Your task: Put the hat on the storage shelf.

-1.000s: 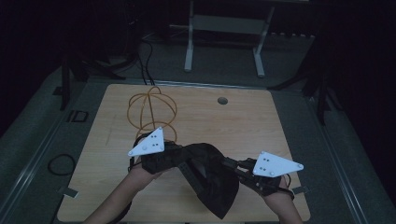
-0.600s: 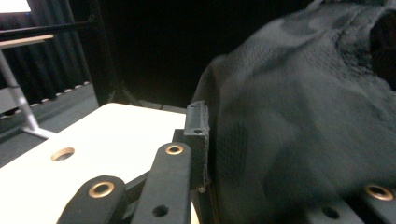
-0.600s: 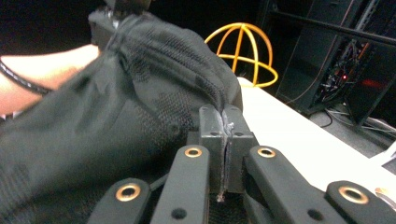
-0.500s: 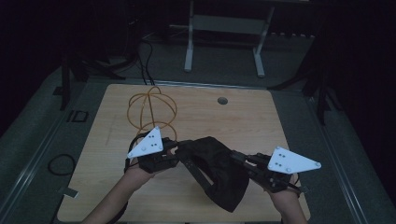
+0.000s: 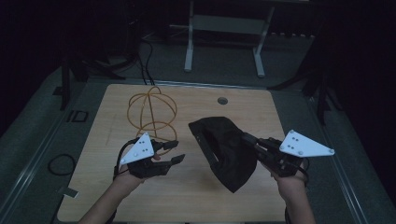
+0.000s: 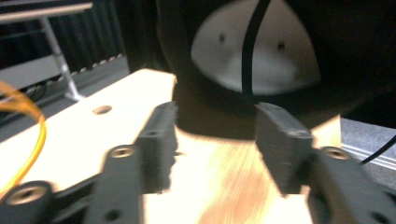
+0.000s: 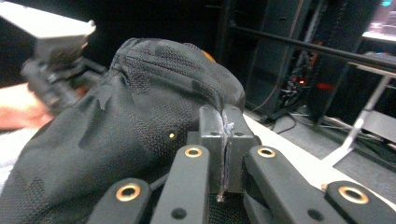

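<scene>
Now holding the black cloth bag (image 5: 227,148) up over the right side of the wooden table (image 5: 116,107), right gripper (image 5: 246,138) pinched tight on its edge, probably to lift it, left gripper (image 5: 174,152) wide apart, empty, near the orange cable (image 5: 152,109).

Left gripper view blurred, black cloth (image 6: 224,112) cut off at top

L gripper (image 5: 173,152): jaws apart, nothing between, low over worktop.
R gripper (image 5: 246,138): jaws closed on black fabric (image 5: 229,151).
</scene>
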Available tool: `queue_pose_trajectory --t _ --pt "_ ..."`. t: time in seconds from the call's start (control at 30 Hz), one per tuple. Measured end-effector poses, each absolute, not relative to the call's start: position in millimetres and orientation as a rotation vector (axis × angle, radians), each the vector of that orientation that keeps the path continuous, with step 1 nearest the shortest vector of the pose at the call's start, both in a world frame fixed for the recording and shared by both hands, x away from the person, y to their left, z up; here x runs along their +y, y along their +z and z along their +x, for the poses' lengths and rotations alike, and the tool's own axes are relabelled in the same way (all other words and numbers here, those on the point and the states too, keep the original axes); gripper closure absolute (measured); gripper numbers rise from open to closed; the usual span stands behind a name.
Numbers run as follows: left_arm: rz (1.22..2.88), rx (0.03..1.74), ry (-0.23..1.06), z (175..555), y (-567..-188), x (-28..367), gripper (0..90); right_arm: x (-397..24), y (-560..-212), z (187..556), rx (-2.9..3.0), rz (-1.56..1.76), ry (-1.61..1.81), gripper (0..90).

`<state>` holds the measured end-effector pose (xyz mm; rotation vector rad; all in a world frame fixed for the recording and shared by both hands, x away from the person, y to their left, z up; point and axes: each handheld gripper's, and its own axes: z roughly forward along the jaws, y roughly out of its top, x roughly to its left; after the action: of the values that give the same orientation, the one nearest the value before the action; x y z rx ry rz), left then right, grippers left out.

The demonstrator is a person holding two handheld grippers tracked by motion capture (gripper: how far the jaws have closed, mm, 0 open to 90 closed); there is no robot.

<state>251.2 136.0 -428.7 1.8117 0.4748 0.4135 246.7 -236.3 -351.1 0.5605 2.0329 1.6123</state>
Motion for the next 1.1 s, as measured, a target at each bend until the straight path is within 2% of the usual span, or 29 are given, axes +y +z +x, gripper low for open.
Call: queue_pose_trajectory --t 0.13,0.33,0.43,0.53,0.7,0.83,1.1 --pt "1.833 0.529 0.421 246.5 -439.6 142.6 32.4 -232.9 -339.2 257.8 1.998 0.574 1.587 89.2" --pt "1.841 0.626 0.406 237.1 -459.2 150.8 16.9 -231.1 -323.8 277.5 1.931 0.595 1.569 89.1" --pt "1.857 0.682 0.426 231.6 -471.1 157.2 12.0 -230.0 -316.7 289.3 1.904 0.619 1.589 89.1" --pt "1.863 0.735 0.436 228.9 -480.9 164.9 2.6 -224.7 -309.7 299.6 1.891 0.63 1.596 89.1" --pt "1.832 0.787 0.493 221.8 -493.0 180.1 1.7 -208.7 -301.8 313.3 1.887 0.636 1.571 89.1" --pt "1.874 0.847 0.525 218.8 -507.9 190.4 1.5 -192.7 -294.3 324.2 1.898 0.625 1.55 89.1" --pt "1.792 0.94 0.508 210.2 -531.8 209.0 1.6 -156.5 -282.3 345.0 1.924 0.599 1.548 89.1"
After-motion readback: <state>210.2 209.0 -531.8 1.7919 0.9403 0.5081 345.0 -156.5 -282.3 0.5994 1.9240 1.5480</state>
